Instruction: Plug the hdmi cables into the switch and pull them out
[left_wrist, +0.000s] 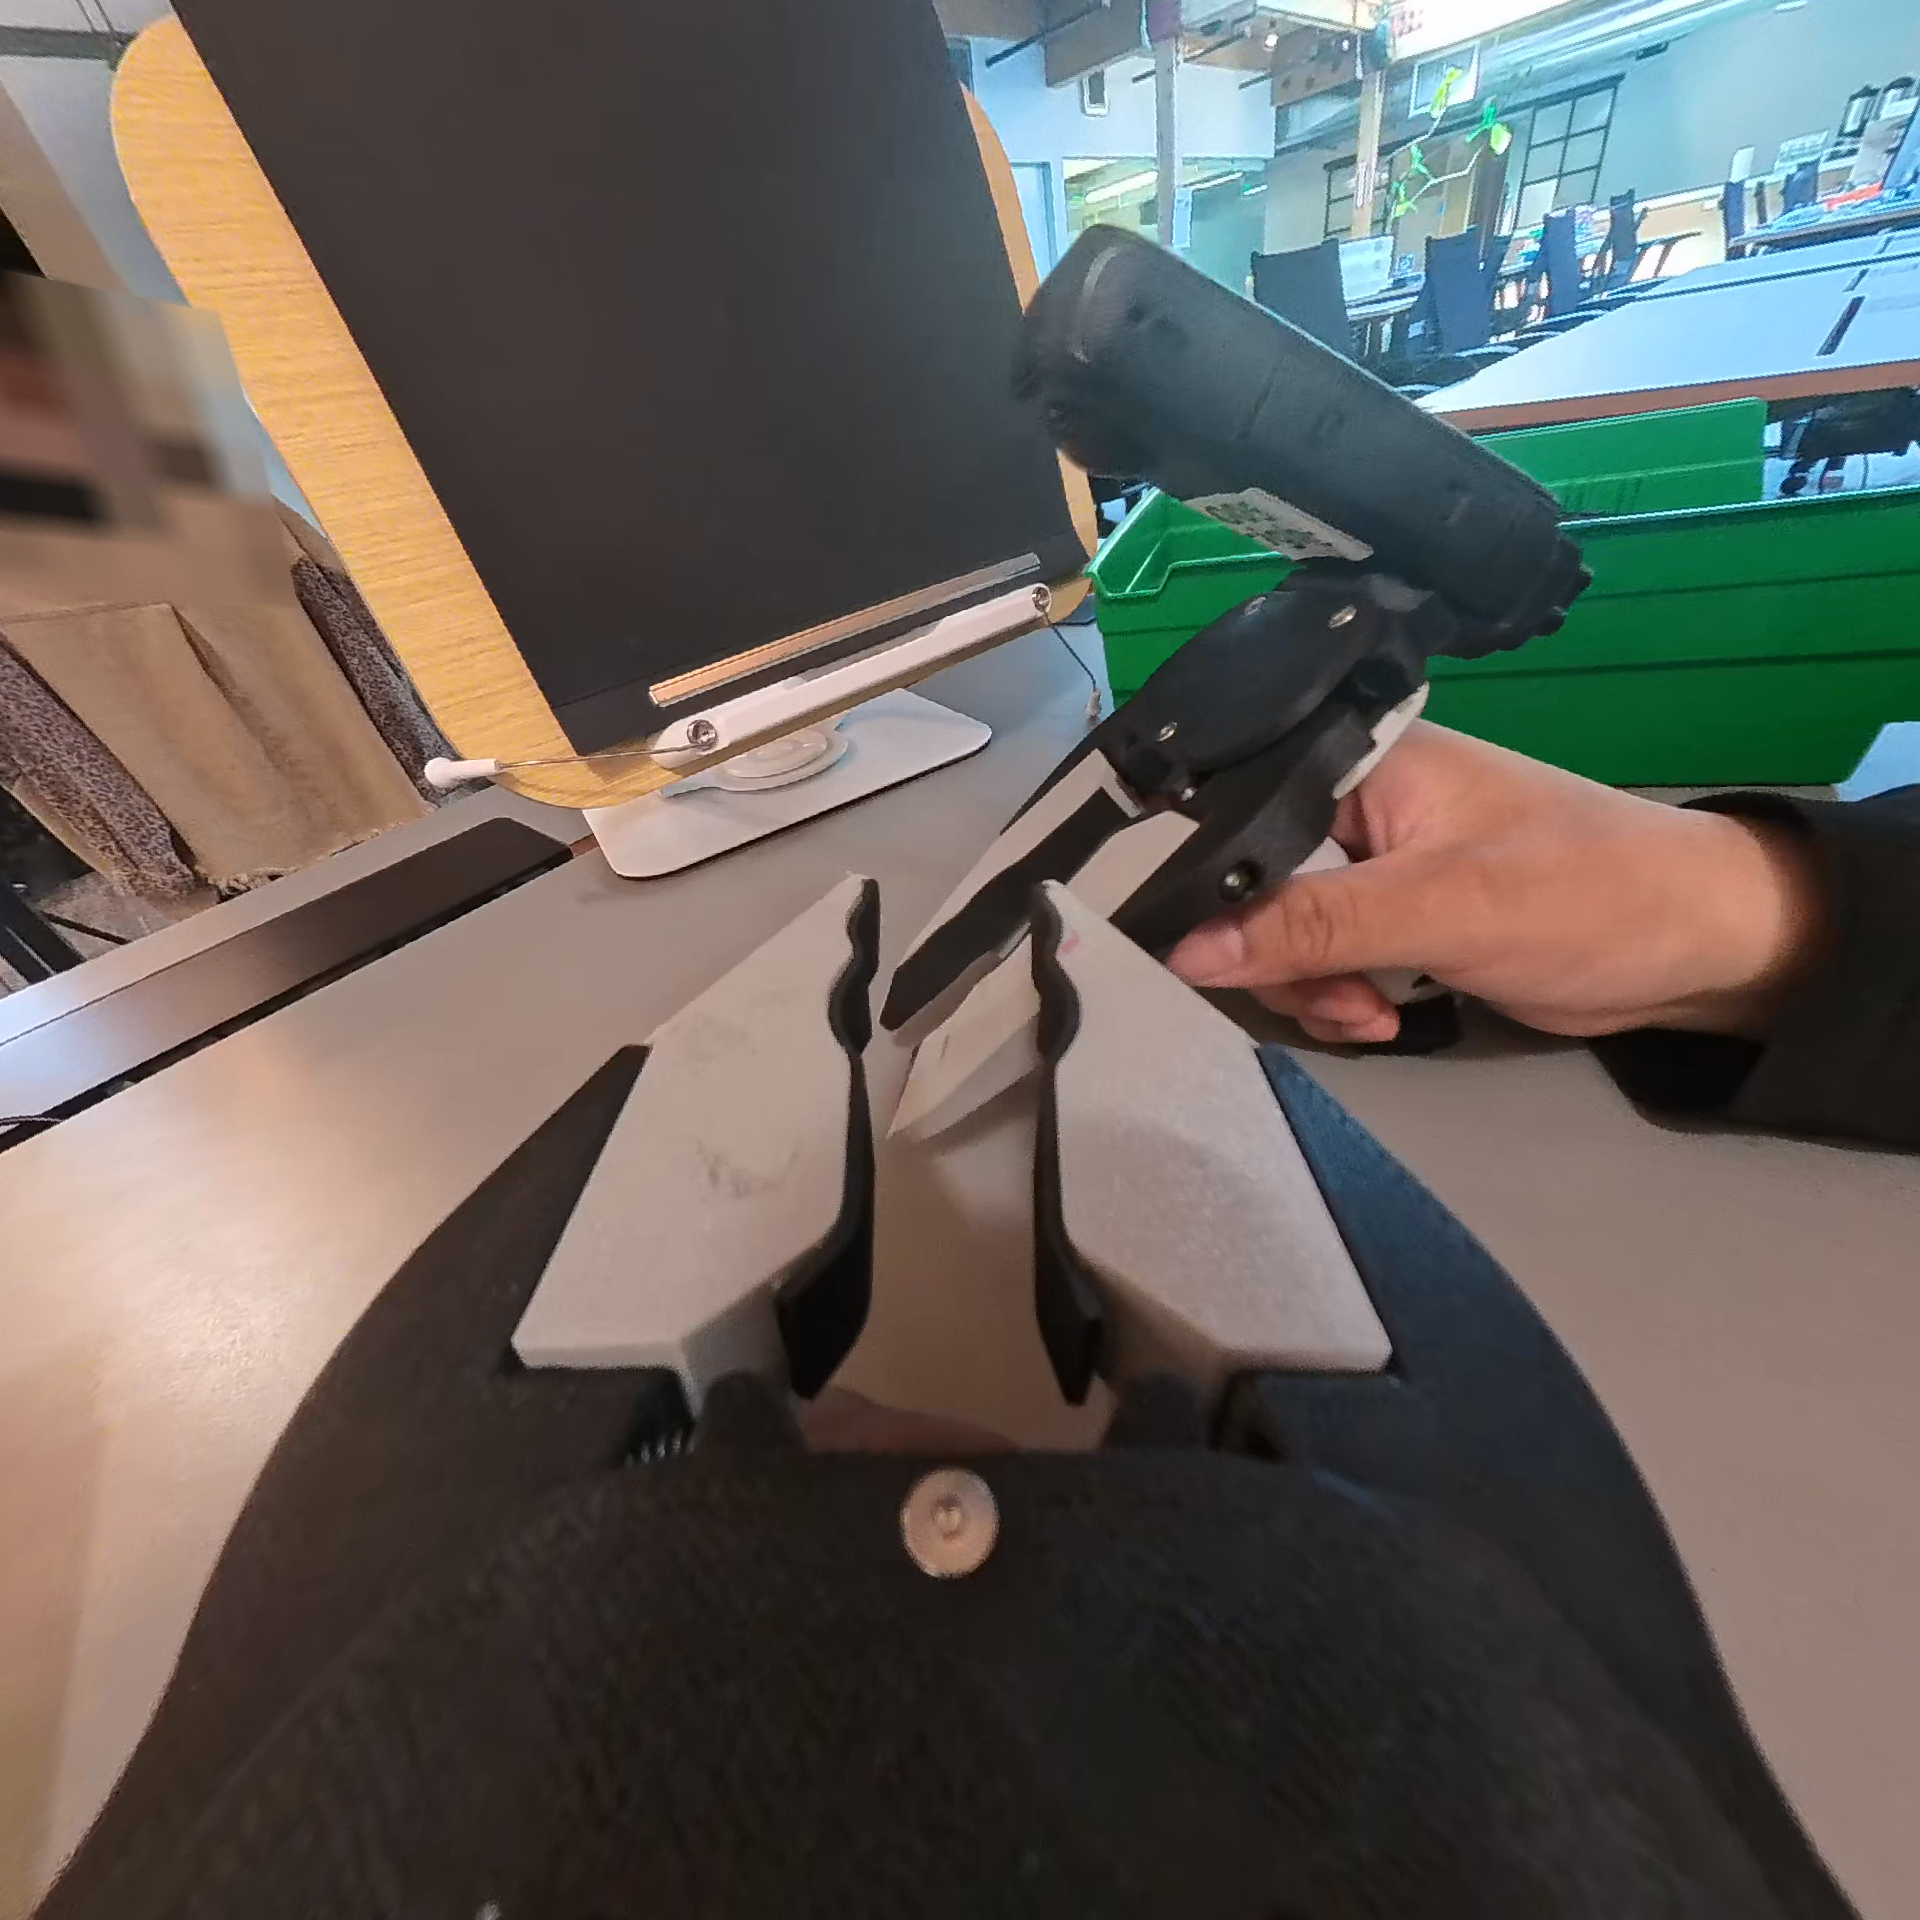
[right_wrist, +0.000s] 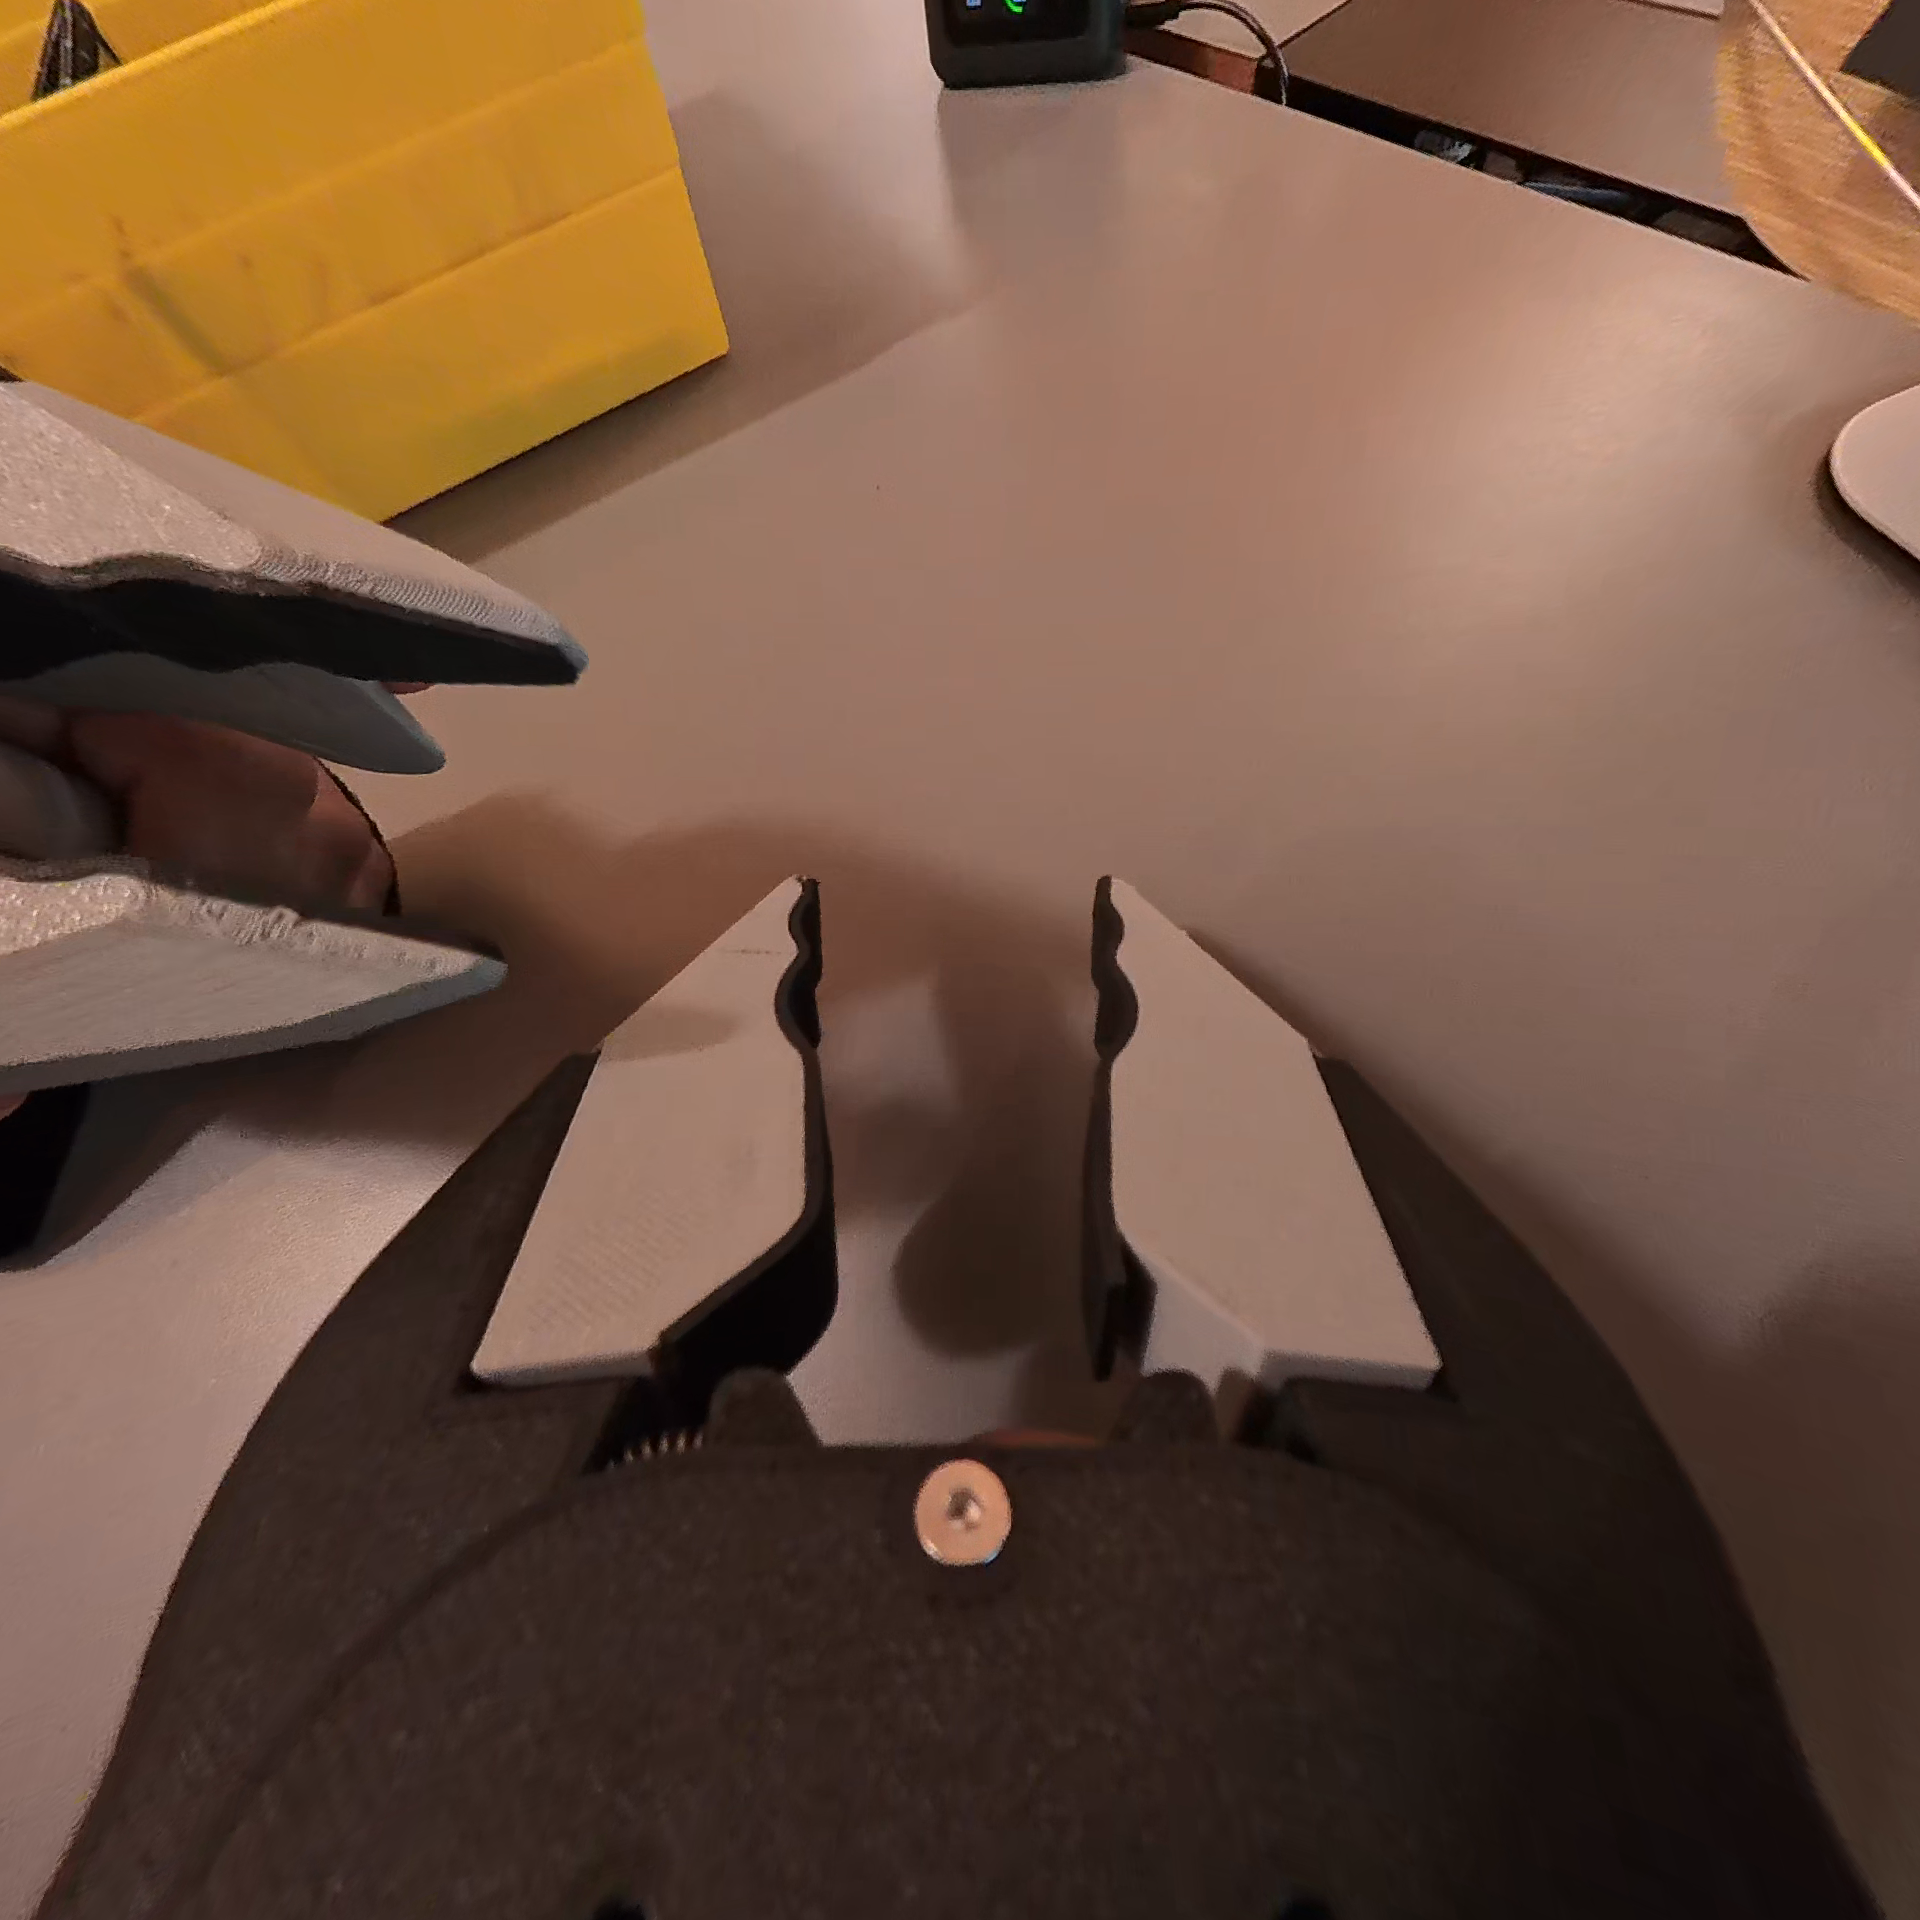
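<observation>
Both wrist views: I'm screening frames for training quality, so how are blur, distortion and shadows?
Left wrist view: strong wide-angle bending at the edges, right gripper slightly motion-blurred. Right wrist view: soft shadows on the table ahead of the right gripper, left gripper blurred at the frame's left.

Two grippers, left gripper (left_wrist: 956, 940) and right gripper (right_wrist: 956, 935), each with two fingers; one monitor (left_wrist: 623, 343); one green bin (left_wrist: 1662, 665); one yellow bin (right_wrist: 343, 239); one small dark device (right_wrist: 1023, 36) at twelve o'clock.

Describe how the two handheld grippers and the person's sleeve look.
Both the left gripper and the right gripper have textured black bodies, a silver centre screw, and pale grey wedge fingers with wavy black inner pads. A dark sleeve covers the right arm.
</observation>
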